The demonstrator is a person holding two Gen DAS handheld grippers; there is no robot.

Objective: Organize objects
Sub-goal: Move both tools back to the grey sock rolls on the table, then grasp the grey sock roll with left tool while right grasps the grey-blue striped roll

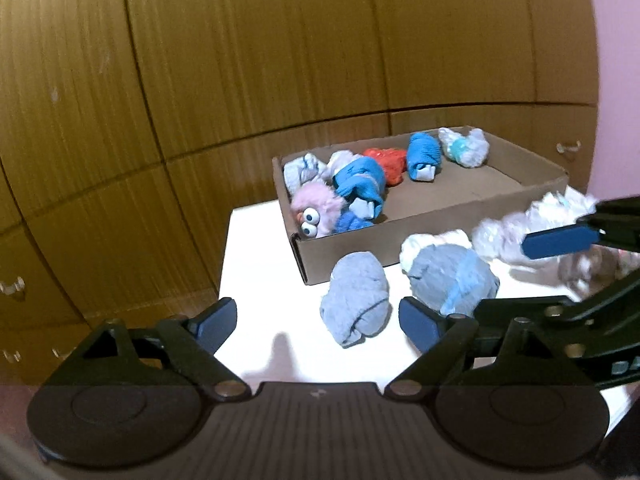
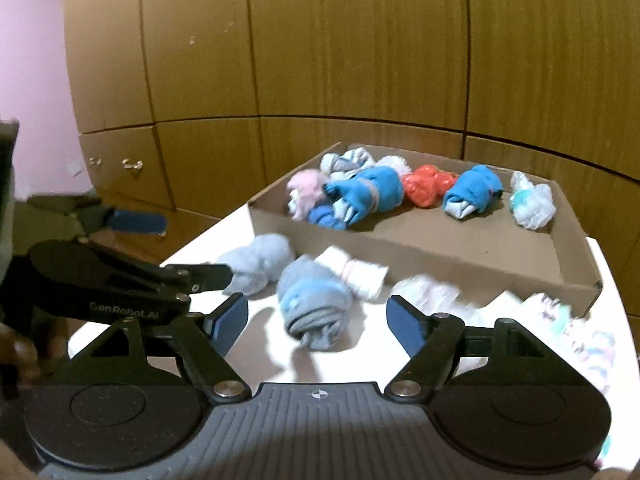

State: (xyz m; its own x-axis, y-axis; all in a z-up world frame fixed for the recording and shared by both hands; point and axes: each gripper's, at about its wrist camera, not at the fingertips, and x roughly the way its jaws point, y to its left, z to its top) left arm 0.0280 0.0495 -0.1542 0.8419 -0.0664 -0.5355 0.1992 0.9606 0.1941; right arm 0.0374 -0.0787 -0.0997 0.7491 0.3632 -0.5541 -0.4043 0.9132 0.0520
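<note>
A shallow cardboard box [image 1: 440,216] [image 2: 460,256] on a white table [image 1: 260,248] holds several rolled socks: blue ones [image 1: 360,180] [image 2: 474,190], a red one [image 1: 386,162] [image 2: 428,186], white ones and a pink fuzzy one with eyes [image 1: 316,212]. Loose rolled socks lie in front of the box: a grey-blue one [image 1: 356,300] [image 2: 260,260], a grey one with a blue band [image 1: 452,280] [image 2: 316,304], and white ones [image 1: 520,232] [image 2: 428,292]. My left gripper [image 1: 318,326] is open and empty above the table's near edge. My right gripper [image 2: 316,322] is open and empty over the banded sock.
Wooden cabinet doors [image 1: 240,60] [image 2: 360,40] with drawer knobs [image 2: 132,165] stand behind the table. A pink wall [image 2: 32,80] is at the side. The left gripper also shows at the left of the right wrist view [image 2: 140,220].
</note>
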